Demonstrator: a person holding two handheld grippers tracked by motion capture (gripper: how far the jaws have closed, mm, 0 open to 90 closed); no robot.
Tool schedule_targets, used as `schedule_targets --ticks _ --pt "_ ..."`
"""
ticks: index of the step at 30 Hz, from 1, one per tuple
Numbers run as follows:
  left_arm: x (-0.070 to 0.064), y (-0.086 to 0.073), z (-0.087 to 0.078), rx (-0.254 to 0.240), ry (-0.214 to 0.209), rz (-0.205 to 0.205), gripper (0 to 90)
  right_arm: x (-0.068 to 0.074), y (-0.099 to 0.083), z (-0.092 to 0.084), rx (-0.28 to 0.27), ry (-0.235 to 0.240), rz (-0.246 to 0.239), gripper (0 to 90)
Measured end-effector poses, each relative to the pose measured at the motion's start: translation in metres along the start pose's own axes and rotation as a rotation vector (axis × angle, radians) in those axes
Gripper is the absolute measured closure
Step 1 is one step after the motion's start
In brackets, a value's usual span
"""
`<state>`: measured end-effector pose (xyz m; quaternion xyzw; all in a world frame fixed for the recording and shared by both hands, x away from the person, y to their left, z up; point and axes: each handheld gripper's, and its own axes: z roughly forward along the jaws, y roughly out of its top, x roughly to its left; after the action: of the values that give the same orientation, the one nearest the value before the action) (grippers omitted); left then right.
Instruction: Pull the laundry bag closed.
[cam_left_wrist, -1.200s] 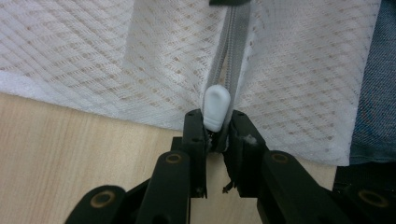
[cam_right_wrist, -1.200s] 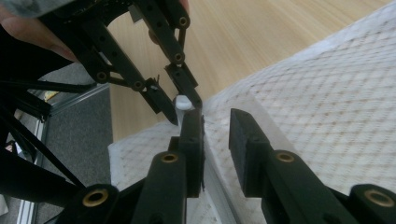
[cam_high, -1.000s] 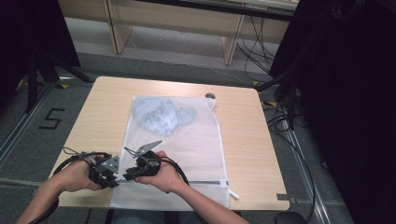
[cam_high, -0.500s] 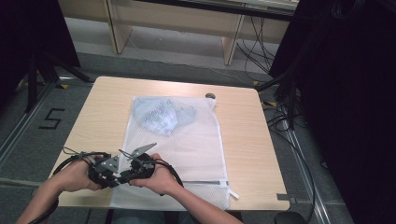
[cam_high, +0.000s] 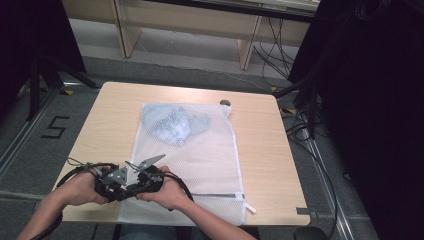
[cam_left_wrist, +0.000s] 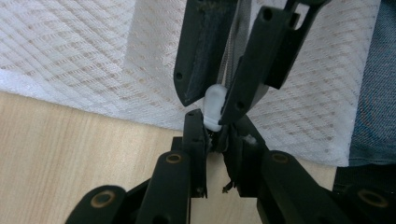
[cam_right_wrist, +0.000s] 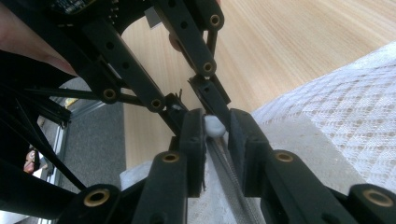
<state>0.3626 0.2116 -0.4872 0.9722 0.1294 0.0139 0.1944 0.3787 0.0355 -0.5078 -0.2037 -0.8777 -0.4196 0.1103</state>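
Observation:
A white mesh bag lies flat on the wooden table, with a pale blue garment inside its far end. Both grippers meet at the bag's near left corner. My right gripper is shut on the white zipper pull, and the zipper tape runs back between its jaws. Tip to tip with it, my left gripper is shut on the bag's edge just beyond the pull. The right gripper reaches in from above in the left gripper view.
The zipper line runs along the bag's near edge to a white tab at the right. A small dark round object sits near the table's far edge. Cables and black stands surround the table on the floor.
My right gripper has slid a little to the left along the bag's near edge, closing up against the left gripper. The left hand has stayed in place.

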Motion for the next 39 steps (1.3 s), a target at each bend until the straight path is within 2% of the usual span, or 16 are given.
schedule_targets --ticks 3,4,6,8,12,17,19,23,24,27,30,32,36,37,38,39 --pt "-0.0003 -0.0001 0.0004 -0.005 -0.003 -0.01 78.3 0.0 -0.0001 0.0012 -0.002 0.0 -0.007 78.1" --pt "-0.0023 -0.0003 0.0019 -0.028 -0.005 -0.038 78.3 -0.0023 0.0005 0.0021 -0.011 0.005 -0.043 78.5" --pt "-0.0001 -0.0003 0.0003 -0.004 -0.003 -0.011 78.3 -0.0005 0.0004 0.0021 -0.003 0.0 -0.016 79.5" --pt "-0.0019 -0.0008 0.0015 -0.029 -0.004 -0.038 78.3 -0.0003 0.0009 0.0024 -0.001 0.001 -0.011 80.0" --pt "-0.0009 -0.0011 0.0007 -0.017 -0.003 -0.021 78.3 0.0006 0.0009 0.0032 -0.002 0.0 -0.007 81.0" --pt "-0.0015 -0.0011 0.0017 -0.036 0.006 -0.031 78.3 0.001 0.0027 0.0039 0.001 0.001 -0.028 81.6" --pt "-0.0016 -0.0013 0.0016 -0.035 0.004 -0.034 78.3 -0.0005 0.0034 0.0042 -0.004 -0.003 -0.06 81.8" --pt "0.0 -0.0014 0.0005 -0.021 0.007 -0.01 78.4 -0.0007 0.0026 0.0027 0.016 -0.009 -0.052 82.1" --pt "-0.0013 -0.0016 0.0015 -0.038 0.005 -0.031 78.5 -0.0012 0.0025 0.0026 0.015 -0.011 -0.058 82.1" --pt "-0.0013 -0.0016 0.0013 -0.034 0.006 -0.032 78.8 0.0011 0.0022 0.0029 0.006 -0.002 -0.036 82.2" --pt "0.0014 -0.0012 0.0006 -0.021 0.007 -0.013 79.3 -0.0012 0.0012 0.0019 0.016 -0.016 -0.065 82.2" --pt "0.0004 -0.001 0.0004 -0.018 0.004 -0.021 79.7 -0.0003 0.0009 0.0014 0.02 -0.018 -0.054 82.3" --pt "0.0012 -0.0007 0.0009 -0.016 -0.001 -0.023 80.3 -0.0011 0.0015 0.0017 0.008 -0.015 -0.091 82.3" --pt "0.0013 -0.0007 0.0008 -0.014 -0.001 -0.025 80.4 -0.0009 0.0014 0.0018 0.007 -0.016 -0.094 82.4" --pt "0.0017 -0.0005 0.0008 -0.011 0.003 -0.022 80.6 0.0015 0.0008 0.0006 0.023 -0.023 -0.057 82.3" --pt "0.0022 -0.0003 0.0006 -0.007 0.004 -0.018 80.7 0.0007 0.0009 0.0009 0.018 -0.025 -0.074 82.4"
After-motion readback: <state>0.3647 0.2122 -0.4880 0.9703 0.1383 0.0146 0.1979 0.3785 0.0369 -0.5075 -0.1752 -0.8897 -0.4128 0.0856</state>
